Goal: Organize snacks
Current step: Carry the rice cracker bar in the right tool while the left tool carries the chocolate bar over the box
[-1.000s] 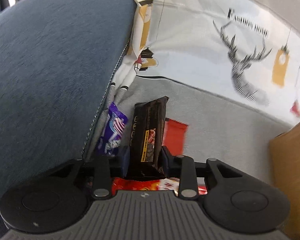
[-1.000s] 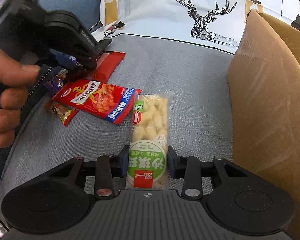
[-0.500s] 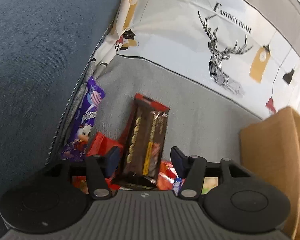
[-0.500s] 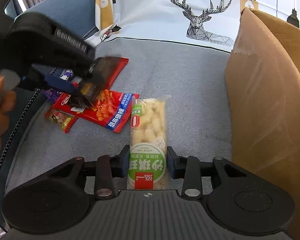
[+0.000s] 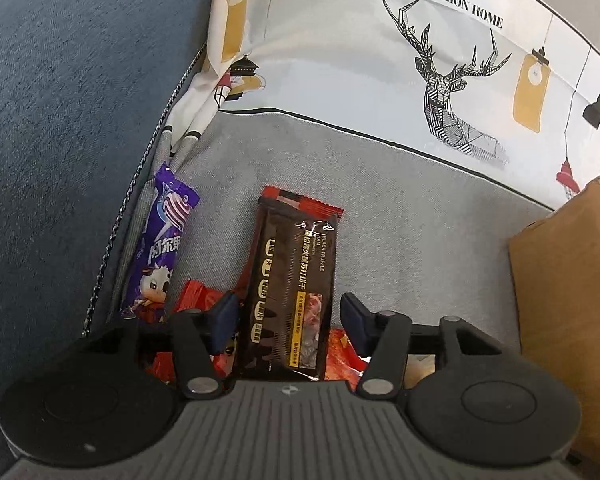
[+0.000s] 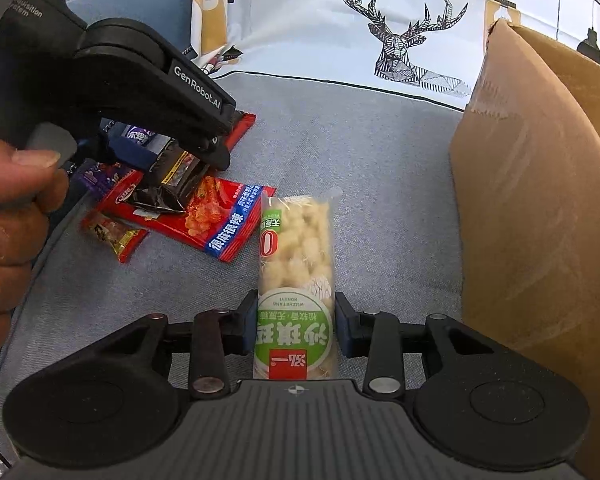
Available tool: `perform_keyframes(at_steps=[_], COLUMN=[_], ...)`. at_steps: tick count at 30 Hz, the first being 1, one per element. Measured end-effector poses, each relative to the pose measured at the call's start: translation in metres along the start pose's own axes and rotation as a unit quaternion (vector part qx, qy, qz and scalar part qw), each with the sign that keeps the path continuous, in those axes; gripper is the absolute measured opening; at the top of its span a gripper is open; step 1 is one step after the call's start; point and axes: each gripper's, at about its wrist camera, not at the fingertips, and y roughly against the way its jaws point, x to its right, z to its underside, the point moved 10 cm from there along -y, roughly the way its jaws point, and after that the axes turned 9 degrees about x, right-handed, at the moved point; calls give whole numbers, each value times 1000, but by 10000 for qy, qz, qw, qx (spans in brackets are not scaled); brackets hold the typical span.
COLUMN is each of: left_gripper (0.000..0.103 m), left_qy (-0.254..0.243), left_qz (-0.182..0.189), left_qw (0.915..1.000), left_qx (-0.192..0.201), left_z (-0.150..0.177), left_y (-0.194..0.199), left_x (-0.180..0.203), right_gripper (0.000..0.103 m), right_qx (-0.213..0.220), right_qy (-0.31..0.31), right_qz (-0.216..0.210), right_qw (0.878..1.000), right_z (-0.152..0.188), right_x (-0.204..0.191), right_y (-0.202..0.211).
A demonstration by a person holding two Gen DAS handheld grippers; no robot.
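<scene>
Left tool has its jaws apart around the dark brown snack packet; they have just been closing a little after opening wide, and a gap shows between the right pad and the packet, so I do not count this as a grip. On the left side I cannot tell if the pad touches. The packet lies on top of the red snacks, its far end over a red wrapper, on the grey sofa seat. A purple candy bag leans near the blue armrest.

Right tool is clamped on the green-and-white puffed snack pack, which points forward over the seat. From this view I see also the big red spicy bag and a small red packet beside it, and the cardboard box standing at the right.

I judge that the step in hand is placing or re-gripping the dark packet in the pile, while the right side waits with its pack. For the next move I need to decide: lift the left tool away clean, or close fully on the packet. The right pack probably goes toward the box, with care for its soft content.
</scene>
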Motion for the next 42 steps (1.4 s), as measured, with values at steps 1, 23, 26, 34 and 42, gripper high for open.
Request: perform_keyframes(at_steps=[1, 23, 26, 34, 42], left_gripper=[49, 42, 42, 42, 42], left_qy=[-38, 879, 934, 914, 664], left_qz=[-45, 870, 1012, 1298, 1764], left_qw=[10000, 9858, 9829, 9748, 9617], left_qx=[20, 1133, 1220, 1565, 1989], left_z=[-1, -50, -52, -60, -65], left_y=[0, 45, 53, 75, 105], left_x=[0, 24, 30, 62, 114], right_gripper=[39, 38, 38, 38, 38], right_qx=[6, 1354, 1433, 1926, 2496], right_qy=[7, -475, -555, -541, -386], right_qz=[0, -82, -78, -149, 54], right_qw=[10000, 9896, 9881, 9797, 9676], right_z=[0, -71, -76, -96, -115], right_x=[0, 24, 29, 43, 88], right_y=[0, 66, 72, 113, 152])
